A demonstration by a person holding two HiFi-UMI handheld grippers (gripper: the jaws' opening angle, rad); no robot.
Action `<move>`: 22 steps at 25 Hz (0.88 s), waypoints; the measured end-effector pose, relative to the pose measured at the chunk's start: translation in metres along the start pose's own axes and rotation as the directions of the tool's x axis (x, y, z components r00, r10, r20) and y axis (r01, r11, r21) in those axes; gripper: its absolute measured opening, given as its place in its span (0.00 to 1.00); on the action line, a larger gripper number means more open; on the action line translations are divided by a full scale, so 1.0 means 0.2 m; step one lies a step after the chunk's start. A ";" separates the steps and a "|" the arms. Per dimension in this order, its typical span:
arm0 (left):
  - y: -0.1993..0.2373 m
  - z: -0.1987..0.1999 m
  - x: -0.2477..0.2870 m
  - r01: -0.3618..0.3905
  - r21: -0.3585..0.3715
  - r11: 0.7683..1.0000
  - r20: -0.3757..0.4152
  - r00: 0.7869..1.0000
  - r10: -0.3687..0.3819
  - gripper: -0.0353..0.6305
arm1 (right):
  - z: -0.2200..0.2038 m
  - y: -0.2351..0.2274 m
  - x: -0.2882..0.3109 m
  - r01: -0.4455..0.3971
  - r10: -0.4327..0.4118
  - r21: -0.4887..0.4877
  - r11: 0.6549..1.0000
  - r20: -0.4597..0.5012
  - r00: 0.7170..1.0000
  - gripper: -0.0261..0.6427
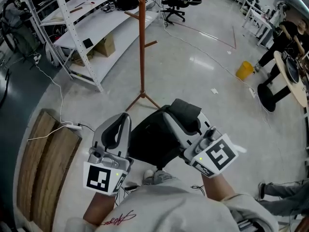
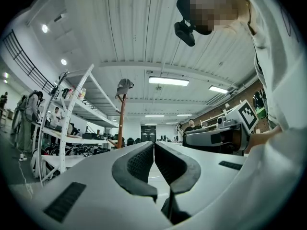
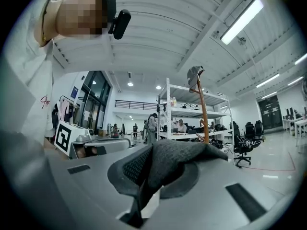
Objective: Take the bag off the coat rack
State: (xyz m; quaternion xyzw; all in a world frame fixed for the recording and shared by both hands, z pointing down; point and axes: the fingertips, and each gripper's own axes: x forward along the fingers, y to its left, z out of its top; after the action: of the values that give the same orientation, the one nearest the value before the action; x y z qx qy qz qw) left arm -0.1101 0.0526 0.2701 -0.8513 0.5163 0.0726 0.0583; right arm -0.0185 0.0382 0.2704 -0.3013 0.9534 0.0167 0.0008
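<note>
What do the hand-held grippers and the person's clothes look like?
The left hand-held gripper and the right hand-held gripper have pale grey shells, dark textured pads, a black-and-white marker cube and a green light. The top is white with red script.

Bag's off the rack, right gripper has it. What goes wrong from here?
1. The right gripper pinches only a fold of the bag; it may slip, and the left gripper is shut, empty, no backup.
2. A cable lies on the floor at the left: possible trip hazard.
</note>
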 end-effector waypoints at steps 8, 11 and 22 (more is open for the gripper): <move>-0.11 0.02 -0.03 -0.007 -0.014 1.000 -0.007 1.000 0.007 0.08 | 0.02 0.10 -0.09 -0.034 0.034 -0.033 0.999 -0.018 0.999 0.09; -0.17 0.03 -0.03 -0.008 -0.018 1.000 -0.001 1.000 0.008 0.08 | 0.04 0.09 -0.13 -0.034 0.034 -0.040 0.999 -0.014 0.999 0.09; -0.25 0.08 -0.02 -0.028 -0.013 1.000 0.009 1.000 0.028 0.08 | 0.07 0.07 -0.19 -0.033 0.033 -0.122 0.992 0.000 0.999 0.09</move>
State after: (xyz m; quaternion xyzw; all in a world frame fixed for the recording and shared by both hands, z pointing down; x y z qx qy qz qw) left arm -0.0681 0.0817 0.2562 -0.8440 0.5275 0.0805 0.0540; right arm 0.0051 0.0727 0.2564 -0.2850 0.9554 0.0754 -0.0168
